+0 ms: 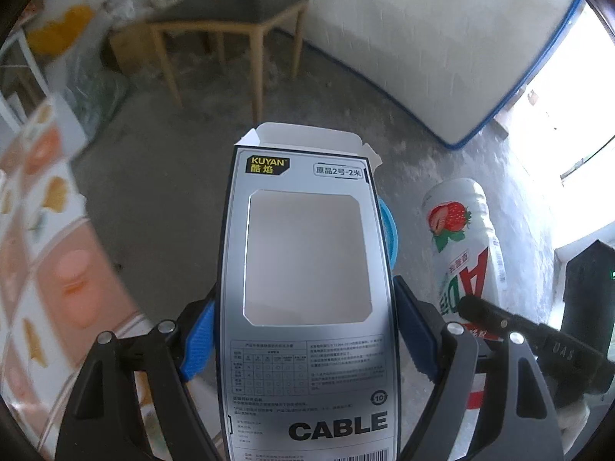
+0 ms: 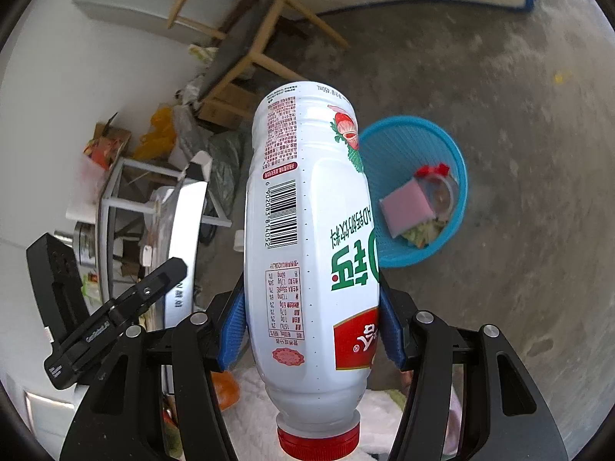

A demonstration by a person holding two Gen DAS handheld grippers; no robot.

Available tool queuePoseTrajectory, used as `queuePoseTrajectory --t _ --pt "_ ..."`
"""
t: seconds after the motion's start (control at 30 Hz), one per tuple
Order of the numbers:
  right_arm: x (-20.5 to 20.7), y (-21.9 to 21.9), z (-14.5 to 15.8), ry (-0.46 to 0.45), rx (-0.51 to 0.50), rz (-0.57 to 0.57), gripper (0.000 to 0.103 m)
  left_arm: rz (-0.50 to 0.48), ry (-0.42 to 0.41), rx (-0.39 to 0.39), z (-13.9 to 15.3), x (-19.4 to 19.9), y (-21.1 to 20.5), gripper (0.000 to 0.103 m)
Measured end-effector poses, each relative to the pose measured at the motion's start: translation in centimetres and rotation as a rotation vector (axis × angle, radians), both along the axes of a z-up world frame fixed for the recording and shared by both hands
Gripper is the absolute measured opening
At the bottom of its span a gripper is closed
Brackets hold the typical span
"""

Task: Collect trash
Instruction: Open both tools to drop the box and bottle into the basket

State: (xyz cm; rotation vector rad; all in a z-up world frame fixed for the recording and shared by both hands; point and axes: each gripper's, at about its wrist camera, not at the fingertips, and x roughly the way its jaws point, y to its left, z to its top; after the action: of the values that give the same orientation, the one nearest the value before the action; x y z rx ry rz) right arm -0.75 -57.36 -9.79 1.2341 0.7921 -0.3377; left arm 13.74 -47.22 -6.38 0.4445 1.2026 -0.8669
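My left gripper [image 1: 303, 330] is shut on a grey cable box [image 1: 307, 288] with a cut-out window and an open top flap, held above the floor. My right gripper [image 2: 313, 326] is shut on a white strawberry drink bottle [image 2: 307, 230] with a red cap, bottom end pointing forward; the bottle also shows in the left wrist view [image 1: 461, 238]. A blue mesh trash basket [image 2: 453, 146] stands on the floor just beyond and right of the bottle, holding a pink sponge [image 2: 407, 207], a clear lid and scraps. Its rim peeks out behind the box [image 1: 389, 230].
A wooden chair [image 1: 230, 27] stands at the back by a white mattress with blue edging [image 1: 442, 46]. A patterned tablecloth edge [image 1: 46, 253] is at the left. Bags, cartons and a white metal rack [image 2: 127, 180] clutter the left wall. The floor is bare concrete.
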Motion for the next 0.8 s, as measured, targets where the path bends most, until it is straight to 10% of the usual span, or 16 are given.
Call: queuePoseTrajectory --t 0.4,0.8 --pt "3.3 -6.2 -5.7 0.044 0.062 -0.102 0.064 0.037 0.072 -0.018 -4.1 2.3 -7.6 0.085" --pt "1.3 -4.8 -7.4 0.055 0.092 -0.106 0.064 0.05 0.105 -0.064 -4.1 2.7 -6.1 0.085"
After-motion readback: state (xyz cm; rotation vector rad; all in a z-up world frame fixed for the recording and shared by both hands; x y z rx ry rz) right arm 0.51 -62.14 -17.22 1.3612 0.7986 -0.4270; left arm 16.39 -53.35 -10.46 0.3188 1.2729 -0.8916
